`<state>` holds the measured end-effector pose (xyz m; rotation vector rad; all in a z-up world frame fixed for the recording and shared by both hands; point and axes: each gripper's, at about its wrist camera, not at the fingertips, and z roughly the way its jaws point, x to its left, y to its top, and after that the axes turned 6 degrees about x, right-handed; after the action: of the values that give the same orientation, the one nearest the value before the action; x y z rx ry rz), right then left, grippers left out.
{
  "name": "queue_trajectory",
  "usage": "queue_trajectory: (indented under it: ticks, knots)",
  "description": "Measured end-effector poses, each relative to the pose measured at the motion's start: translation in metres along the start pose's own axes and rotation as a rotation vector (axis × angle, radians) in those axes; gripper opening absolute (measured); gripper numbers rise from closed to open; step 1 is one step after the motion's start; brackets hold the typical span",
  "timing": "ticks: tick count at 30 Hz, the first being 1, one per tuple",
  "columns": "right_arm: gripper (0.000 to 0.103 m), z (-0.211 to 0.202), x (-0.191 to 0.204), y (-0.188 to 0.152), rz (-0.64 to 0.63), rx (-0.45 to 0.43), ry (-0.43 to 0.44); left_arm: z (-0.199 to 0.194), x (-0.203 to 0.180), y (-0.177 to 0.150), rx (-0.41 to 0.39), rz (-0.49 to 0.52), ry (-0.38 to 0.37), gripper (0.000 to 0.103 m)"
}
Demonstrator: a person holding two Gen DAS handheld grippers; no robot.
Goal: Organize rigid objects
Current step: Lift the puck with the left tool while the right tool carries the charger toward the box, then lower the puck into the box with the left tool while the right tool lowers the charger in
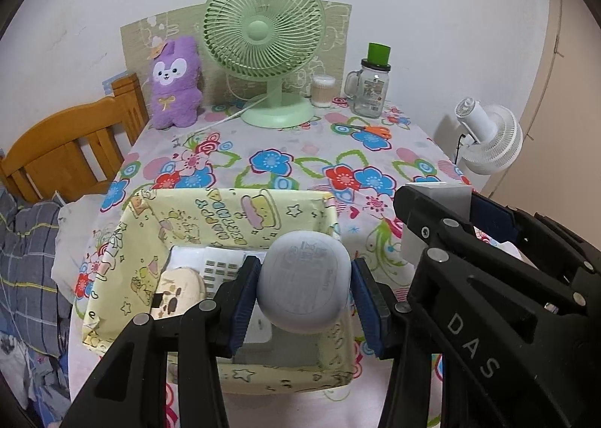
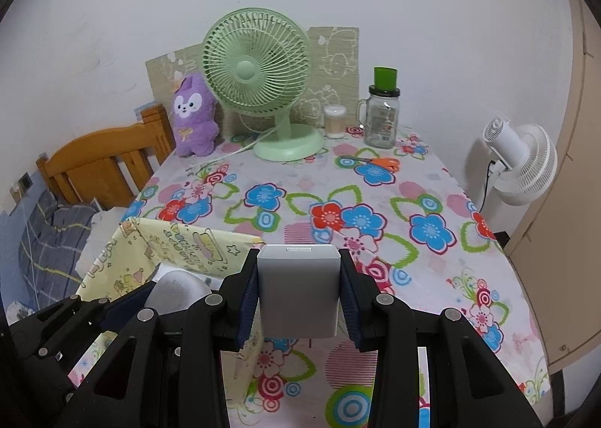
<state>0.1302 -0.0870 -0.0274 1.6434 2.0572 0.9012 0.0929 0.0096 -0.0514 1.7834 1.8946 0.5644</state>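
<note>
My left gripper [image 1: 304, 300] is shut on a rounded grey earbud case [image 1: 305, 279], held over the yellow patterned basket [image 1: 124, 266]. Inside the basket lie a white remote with buttons [image 1: 221, 266] and a cream patterned case [image 1: 180, 291]. My right gripper [image 2: 299, 300] is shut on a white boxy charger [image 2: 298, 289], just right of the basket [image 2: 112, 270] and above the floral tablecloth [image 2: 413, 202]. The right gripper with its charger [image 1: 435, 198] shows at the right of the left wrist view. In the right wrist view the grey case [image 2: 176, 291] shows low on the left.
At the back of the table stand a green fan [image 1: 263, 52], a purple plush [image 1: 174, 86], a cotton-swab tub [image 1: 323, 89] and a glass jar with a green cap [image 1: 370, 89]. Orange scissors [image 1: 370, 131] lie near the jar. A wooden bed frame [image 1: 64, 153] is left, a white fan [image 1: 488, 138] right.
</note>
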Motion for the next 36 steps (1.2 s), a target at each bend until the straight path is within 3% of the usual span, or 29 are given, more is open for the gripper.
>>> queue_trajectory:
  ticks: [24,36]
  knots:
    - [0.042,0.037,0.056,0.020,-0.068,0.041,0.044,0.022,0.057,0.015,0.047,-0.009,0.015,0.051]
    - [0.042,0.075,0.073,0.019,-0.056,0.117,0.084,0.048,0.079,0.016,0.099,0.007,0.020,0.051]
